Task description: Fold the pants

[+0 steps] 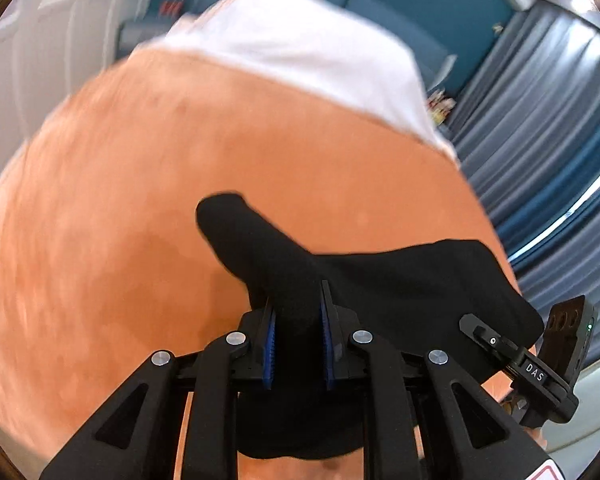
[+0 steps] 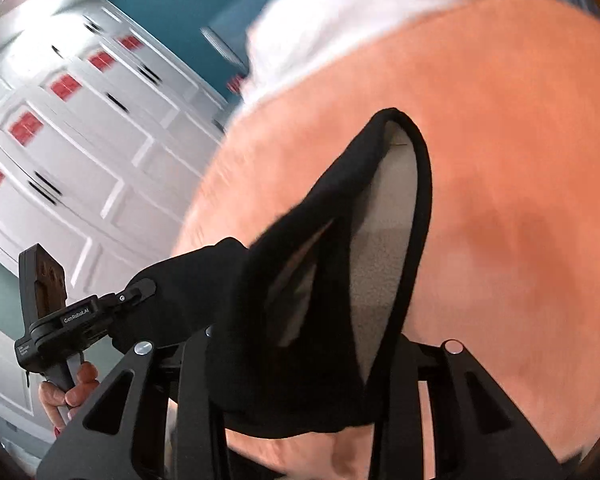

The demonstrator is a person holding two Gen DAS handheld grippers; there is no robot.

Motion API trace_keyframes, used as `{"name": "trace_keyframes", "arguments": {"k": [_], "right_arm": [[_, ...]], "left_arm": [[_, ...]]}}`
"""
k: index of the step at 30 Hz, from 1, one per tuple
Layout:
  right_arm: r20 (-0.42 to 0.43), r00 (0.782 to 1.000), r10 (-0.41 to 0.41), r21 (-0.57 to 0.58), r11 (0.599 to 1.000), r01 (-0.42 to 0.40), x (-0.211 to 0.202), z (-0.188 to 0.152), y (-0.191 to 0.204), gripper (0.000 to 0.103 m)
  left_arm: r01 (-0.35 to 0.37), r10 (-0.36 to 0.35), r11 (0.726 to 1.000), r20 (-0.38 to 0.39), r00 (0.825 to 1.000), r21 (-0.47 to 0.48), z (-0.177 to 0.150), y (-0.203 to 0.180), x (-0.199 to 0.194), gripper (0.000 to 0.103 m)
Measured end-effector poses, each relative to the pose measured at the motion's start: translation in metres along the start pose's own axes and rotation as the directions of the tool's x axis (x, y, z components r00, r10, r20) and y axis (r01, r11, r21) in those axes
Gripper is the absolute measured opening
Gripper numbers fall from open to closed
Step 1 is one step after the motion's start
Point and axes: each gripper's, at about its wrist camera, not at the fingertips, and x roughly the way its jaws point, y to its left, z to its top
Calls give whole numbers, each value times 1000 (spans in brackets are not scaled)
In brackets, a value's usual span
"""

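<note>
Both hand-held grippers (image 1: 298,338) (image 2: 300,360) clamp black pants (image 1: 380,280) above orange bedding (image 1: 140,200)

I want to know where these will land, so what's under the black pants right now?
An orange blanket spreads beneath the pants, with white cloth beyond its far edge. What lies directly under the fabric is hidden.

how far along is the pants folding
Early stage. Done: both grippers have picked up the black pants. In hand: the left gripper pinches the cloth between its blue pads, and cloth drapes over the right gripper, lifted above the orange surface. Left: no neat fold shows yet.
</note>
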Motion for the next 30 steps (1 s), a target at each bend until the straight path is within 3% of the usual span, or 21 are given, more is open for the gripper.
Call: {"name": "trace_keyframes", "arguments": {"k": [5,8,11,13,14,15,16,17,18,19,20,23,25,26,27,29,30], "right_arm": [[167,986,9,-48,999,-1,30,87,1,32],[204,979,-1,-30,1000,7,73,122,-13,32],[203,979,-35,0,999,36,134,145,-49,33],[170,983,-72,22,997,69,179,148,-70,35],[111,987,-115,46,993,110,212,146,-93,39],[39,987,-158,78,985,154,239,139,-116,44],[-39,979,-199,109,973,202,261,131,-136,44],[-99,963,-250,134,956,262,275,123,-153,54],[-37,987,-158,209,964,162,271,111,-176,63],[-3,993,-120,222,968,118,263,108,-181,62],[2,992,-125,210,970,122,251,106,-182,64],[52,966,-254,119,962,247,216,102,-167,69],[108,947,-302,48,953,298,188,102,-147,52],[114,951,-289,22,957,288,180,103,-135,32],[115,948,-295,-22,954,300,176,106,-119,18],[114,948,-298,-149,938,313,181,111,-86,11],[96,941,-324,-215,916,338,195,109,-71,5]], "left_arm": [[-15,6,998,132,991,68,87,-17,41,16],[22,-25,999,129,991,25,127,-5,88,16],[-6,6,1000,94,996,-2,143,18,153,17],[-47,47,999,16,999,-24,136,41,212,18],[-74,72,997,-44,996,-33,126,53,242,20],[-117,112,992,-109,988,-37,115,65,267,21],[-186,177,982,-175,968,-40,105,77,292,23],[-242,230,969,-207,951,-38,92,88,304,41],[-219,207,974,-158,966,-61,81,99,300,44],[-196,186,977,-109,976,-80,74,105,289,52],[-206,198,975,-97,975,-86,70,109,279,60],[-270,265,959,-57,962,-91,61,113,242,60],[-297,296,952,-26,955,-70,64,105,221,58],[-300,301,952,-3,954,-51,68,95,211,58],[-301,302,953,11,953,-29,68,88,207,58],[-304,303,952,25,953,36,69,57,203,61],[-336,334,938,35,942,90,68,41,213,66]]}}
